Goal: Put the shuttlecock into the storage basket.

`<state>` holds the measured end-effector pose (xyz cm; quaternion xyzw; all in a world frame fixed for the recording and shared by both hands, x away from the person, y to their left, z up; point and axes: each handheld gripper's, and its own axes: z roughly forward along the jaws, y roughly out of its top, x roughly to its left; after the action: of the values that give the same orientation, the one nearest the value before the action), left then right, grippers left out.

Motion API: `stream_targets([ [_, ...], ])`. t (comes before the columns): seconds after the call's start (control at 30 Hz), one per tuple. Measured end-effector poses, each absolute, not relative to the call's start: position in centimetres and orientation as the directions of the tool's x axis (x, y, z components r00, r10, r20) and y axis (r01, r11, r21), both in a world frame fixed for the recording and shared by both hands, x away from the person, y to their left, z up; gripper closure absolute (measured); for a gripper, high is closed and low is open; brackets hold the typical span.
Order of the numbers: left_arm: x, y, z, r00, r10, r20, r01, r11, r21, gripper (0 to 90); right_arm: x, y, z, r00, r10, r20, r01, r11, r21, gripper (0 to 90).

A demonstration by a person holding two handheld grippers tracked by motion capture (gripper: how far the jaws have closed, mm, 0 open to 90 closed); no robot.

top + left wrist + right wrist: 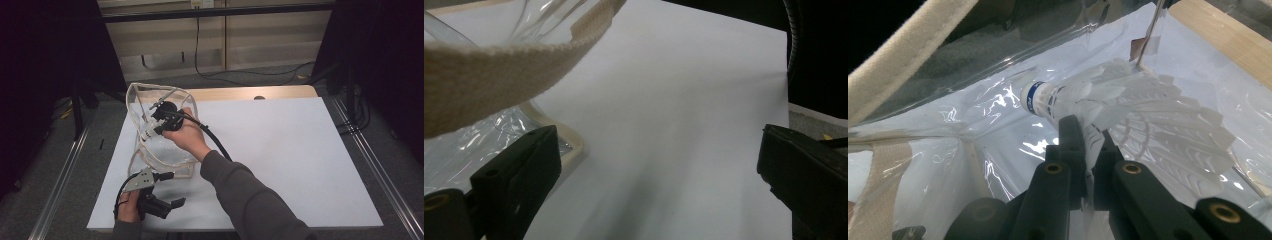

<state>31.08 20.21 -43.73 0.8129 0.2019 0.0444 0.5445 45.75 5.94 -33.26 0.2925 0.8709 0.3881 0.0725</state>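
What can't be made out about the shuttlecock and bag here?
- Shuttlecock: in the high view the hand and right claw cover it.
- Shuttlecock's cork tip: right claw view, lost in glare on the clear bag.
- Bag's full outline: left claw view, cut off by the top and left edges; strap blurred.

Black tongs [1087,150] pinch a white shuttlecock's [1128,107] feathers — inside a clear, cream-strapped plastic bag [973,90].
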Motion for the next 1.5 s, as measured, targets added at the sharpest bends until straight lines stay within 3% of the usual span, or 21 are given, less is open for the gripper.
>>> stream_targets([
  [1.5, 31.2, 20.3, -43.9, 0.916, 0.374, -0.146, 0.281, -0.336, 0.899, 4.0, 46.6, 7.0, -35.6, -0.815, 0.575, 0.073, 0.453, 0.552, 0.7, 88.0],
])
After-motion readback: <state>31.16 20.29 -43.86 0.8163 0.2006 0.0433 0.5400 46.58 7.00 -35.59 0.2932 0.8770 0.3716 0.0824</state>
